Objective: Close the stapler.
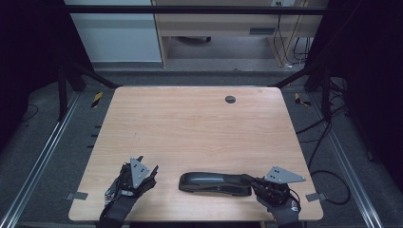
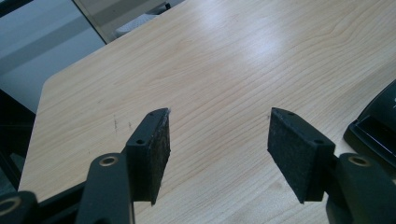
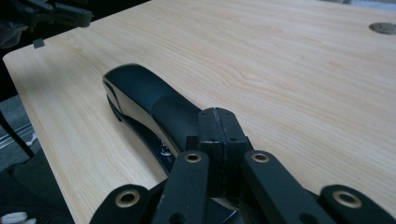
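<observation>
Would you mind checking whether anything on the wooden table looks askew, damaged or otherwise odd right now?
Nothing stands out. The long black stapler lies flat near the front edge of the light wooden table. The right gripper sits at the stapler's rear end with its jaws shut together; the left gripper stands open over bare wood.

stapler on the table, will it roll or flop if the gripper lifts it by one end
The stapler looks rigid, long and flat-based, so rolling seems unlikely. Its glossy shell may be slippery. With the right gripper shut at one end, the far end would probably sag or pivot.
</observation>
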